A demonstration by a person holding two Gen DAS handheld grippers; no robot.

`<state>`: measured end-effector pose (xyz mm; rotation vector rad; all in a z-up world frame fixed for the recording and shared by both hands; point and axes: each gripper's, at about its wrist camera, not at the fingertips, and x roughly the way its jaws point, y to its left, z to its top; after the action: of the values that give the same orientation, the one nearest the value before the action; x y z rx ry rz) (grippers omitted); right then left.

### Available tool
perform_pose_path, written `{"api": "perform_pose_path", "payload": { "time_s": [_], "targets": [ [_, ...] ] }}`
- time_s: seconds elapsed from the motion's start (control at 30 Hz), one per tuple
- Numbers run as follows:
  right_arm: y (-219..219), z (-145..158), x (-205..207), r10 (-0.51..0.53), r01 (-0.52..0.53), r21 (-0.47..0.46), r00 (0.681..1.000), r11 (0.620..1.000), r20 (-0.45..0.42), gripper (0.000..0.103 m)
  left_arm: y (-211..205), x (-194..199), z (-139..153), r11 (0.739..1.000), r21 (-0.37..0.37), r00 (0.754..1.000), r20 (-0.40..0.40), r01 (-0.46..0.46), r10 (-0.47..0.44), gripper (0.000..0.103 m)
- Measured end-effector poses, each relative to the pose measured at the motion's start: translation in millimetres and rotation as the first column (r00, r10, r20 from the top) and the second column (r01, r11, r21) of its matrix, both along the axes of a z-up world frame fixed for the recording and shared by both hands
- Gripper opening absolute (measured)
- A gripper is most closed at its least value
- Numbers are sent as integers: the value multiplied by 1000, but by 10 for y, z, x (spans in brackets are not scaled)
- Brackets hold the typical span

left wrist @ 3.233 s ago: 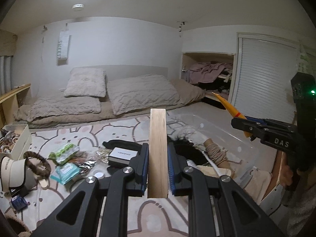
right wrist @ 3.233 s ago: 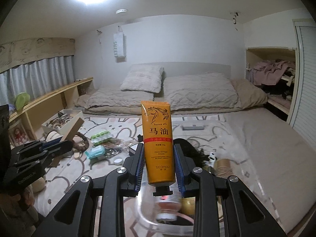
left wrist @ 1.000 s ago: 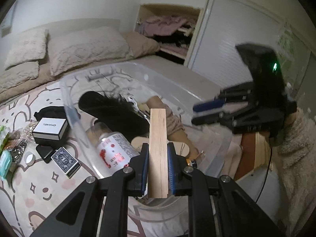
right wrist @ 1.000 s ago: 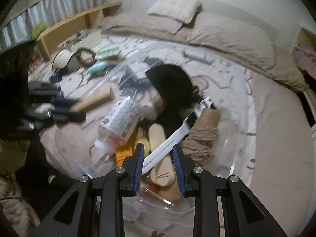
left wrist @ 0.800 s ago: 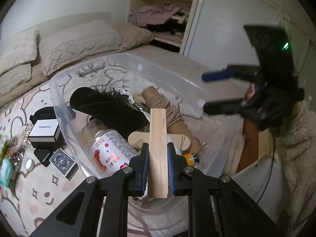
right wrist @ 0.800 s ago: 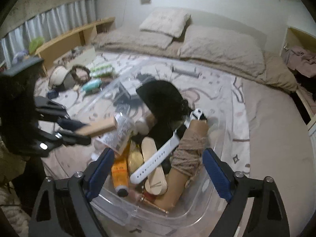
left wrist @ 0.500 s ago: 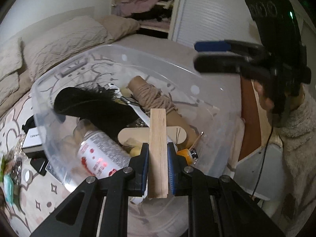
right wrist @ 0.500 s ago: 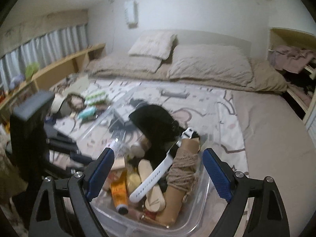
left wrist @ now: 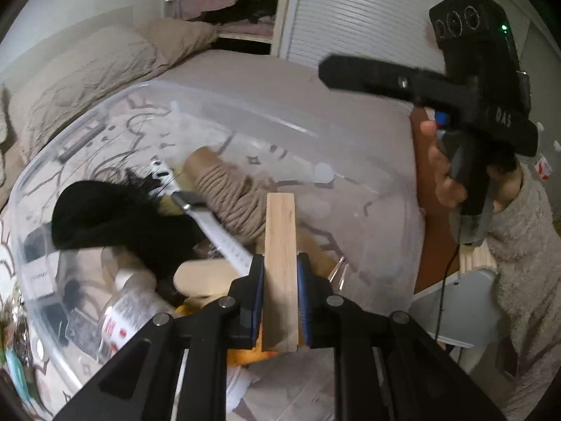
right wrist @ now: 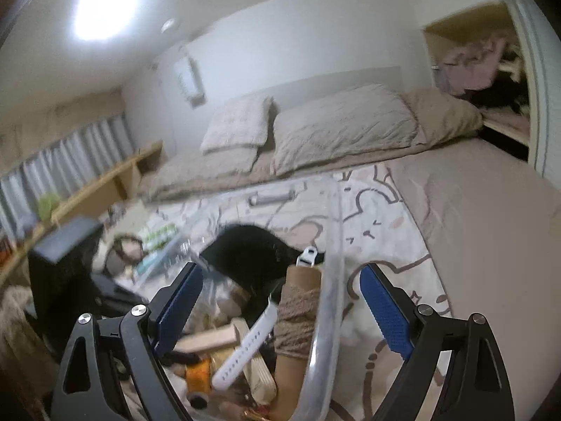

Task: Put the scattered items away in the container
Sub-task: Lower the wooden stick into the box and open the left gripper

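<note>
1. The clear, round-cornered plastic container [left wrist: 368, 161] sits on a patterned floor mat [right wrist: 382, 210].
2. Inside lie black fuzzy fabric [left wrist: 115, 217], a rope-wound cardboard tube [left wrist: 231, 193] and a white perforated strap [left wrist: 224, 238].
3. The left tool [left wrist: 280, 284] is clamped on a flat pale wooden block [left wrist: 279, 245] above the container.
4. The right tool [right wrist: 280, 301] stands apart, nothing between its ribbed blue pads [right wrist: 384, 310].

pale wooden block [left wrist: 279, 245], clear container [left wrist: 368, 161]

Two beige pillows [right wrist: 308, 122] lie side by side at the far end of the bed [right wrist: 473, 210] — a patterned blanket [right wrist: 371, 217] spread nearer. Far right, an open closet [right wrist: 491, 56] holds heaped clothes; grey curtains [right wrist: 63, 161] hang left, above a wooden shelf [right wrist: 105, 182].
</note>
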<state>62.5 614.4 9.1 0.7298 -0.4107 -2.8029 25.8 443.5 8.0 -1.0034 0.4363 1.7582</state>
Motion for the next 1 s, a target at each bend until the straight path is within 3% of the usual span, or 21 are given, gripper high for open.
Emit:
{"api": "perform_pose_path", "payload": {
  "time_s": [0.17, 0.3, 0.4, 0.53, 0.8, 1.0],
  "targets": [
    [78, 17, 20, -38, 37, -53, 999, 998, -17, 91, 219, 9, -20, 996, -74, 999, 28, 47, -45, 18],
    [101, 6, 19, -42, 41, -83, 999, 996, -14, 91, 314, 44, -58, 992, -90, 995, 57, 83, -79, 20],
    [111, -22, -7, -45, 45, -78, 999, 996, -7, 91, 285, 36, -70, 994, -102, 998, 46, 46, -42, 75],
    [121, -54, -21, -50, 50, -79, 999, 996, 6, 91, 207, 9, -35, 995, -100, 999, 40, 19, -15, 75],
    [131, -60, -22, -57, 57, -77, 998, 995, 10, 91, 163, -60, -112, 985, -173, 1000, 10, -9, 11, 76],
    [104, -80, -22, -45, 46, -66, 999, 997, 21, 91, 77, -83, -98, 986, -167, 1000, -5, -26, 26, 76]
  ]
}}
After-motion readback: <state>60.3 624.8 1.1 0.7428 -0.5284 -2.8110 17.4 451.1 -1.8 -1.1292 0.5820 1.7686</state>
